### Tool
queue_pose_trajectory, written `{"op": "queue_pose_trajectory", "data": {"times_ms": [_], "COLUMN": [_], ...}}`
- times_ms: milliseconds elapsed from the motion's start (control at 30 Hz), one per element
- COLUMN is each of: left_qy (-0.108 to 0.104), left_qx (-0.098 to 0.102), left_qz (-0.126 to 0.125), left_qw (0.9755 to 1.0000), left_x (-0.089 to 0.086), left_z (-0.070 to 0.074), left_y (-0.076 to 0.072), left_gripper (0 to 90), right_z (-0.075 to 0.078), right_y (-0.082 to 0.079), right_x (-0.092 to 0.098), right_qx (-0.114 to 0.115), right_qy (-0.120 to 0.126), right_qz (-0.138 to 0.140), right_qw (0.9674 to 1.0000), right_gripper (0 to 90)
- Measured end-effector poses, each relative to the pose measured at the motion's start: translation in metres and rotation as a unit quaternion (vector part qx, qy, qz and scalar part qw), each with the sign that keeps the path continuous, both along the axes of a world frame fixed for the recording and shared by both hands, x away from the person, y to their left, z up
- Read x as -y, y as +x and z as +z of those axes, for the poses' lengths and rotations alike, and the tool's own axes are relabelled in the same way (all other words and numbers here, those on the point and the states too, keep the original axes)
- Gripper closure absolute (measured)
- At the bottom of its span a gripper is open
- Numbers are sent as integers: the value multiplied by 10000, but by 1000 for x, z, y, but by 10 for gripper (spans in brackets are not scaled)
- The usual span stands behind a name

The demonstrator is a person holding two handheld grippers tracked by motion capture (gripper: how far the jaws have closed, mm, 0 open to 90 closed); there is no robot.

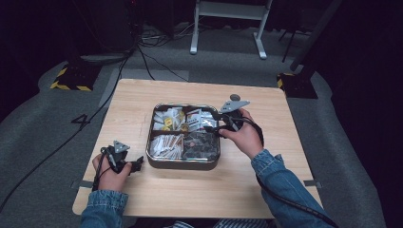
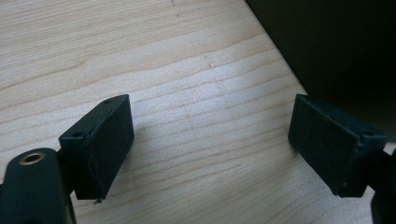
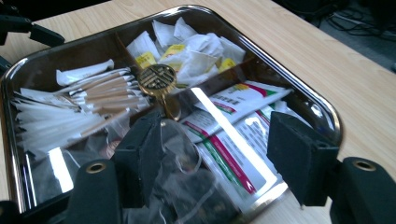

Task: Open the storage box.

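Counter (image 1: 190,190): pale wood, rectangular, set on grey carpet.

Tray (image 1: 151,124): shiny metal with rounded corners, at the middle of the counter, split by a cross divider into four compartments. A brass knob (image 3: 157,79) stands where the dividers meet.

Contents, as seen in the high view:
- Far left compartment: white sachets (image 3: 196,49) with yellow print, loosely heaped.
- Far right compartment: flat packets (image 3: 233,140) printed in white, red and green.
- Near left compartment: long paper sticks (image 3: 70,112), white and tan, lying side by side.
- Near right compartment: dark goods in clear bags (image 3: 187,186); what they contain cannot be told.

Right gripper (image 1: 221,124): held in the right hand (image 1: 244,135) at the tray's right edge, over the boundary between the two right-hand compartments. Jaws part open, nothing pressed between the pads. In the right gripper view one jaw stands over the clear bags and the other over the tray's rim beside the printed packets; whether either touches the contents cannot be told.

Left gripper (image 1: 137,164): held in the left hand (image 1: 111,173), low over the counter just left of the tray's near left corner. Jaws wide apart and empty, bare wood between them.
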State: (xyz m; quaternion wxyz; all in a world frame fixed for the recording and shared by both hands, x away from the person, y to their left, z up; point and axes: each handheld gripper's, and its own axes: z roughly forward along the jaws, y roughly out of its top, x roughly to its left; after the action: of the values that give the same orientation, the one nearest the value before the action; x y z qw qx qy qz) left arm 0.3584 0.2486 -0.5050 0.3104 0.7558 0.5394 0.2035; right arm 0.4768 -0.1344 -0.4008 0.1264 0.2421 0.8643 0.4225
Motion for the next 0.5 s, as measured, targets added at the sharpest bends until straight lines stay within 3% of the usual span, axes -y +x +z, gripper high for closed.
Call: {"op": "queue_pose_trajectory", "data": {"times_ms": [100,300,500], "left_qy": [-1,1,0], "left_qx": [1,1,1], "left_qz": [1,0,0], "left_qw": [10000,10000,10000], "left_x": [0,0,0], "left_z": [0,0,0], "left_y": [0,0,0], "left_gripper": [146,147,147], "right_z": [-3,-13,-22], "right_y": [5,10,14], "right_x": [-11,-33,-50], "right_qx": [-79,-7,-229], "right_qy": [-25,79,147], "right_qz": [74,312,350], "right_qw": [9999,9995,9990], "right_gripper": [362,371,388]}}
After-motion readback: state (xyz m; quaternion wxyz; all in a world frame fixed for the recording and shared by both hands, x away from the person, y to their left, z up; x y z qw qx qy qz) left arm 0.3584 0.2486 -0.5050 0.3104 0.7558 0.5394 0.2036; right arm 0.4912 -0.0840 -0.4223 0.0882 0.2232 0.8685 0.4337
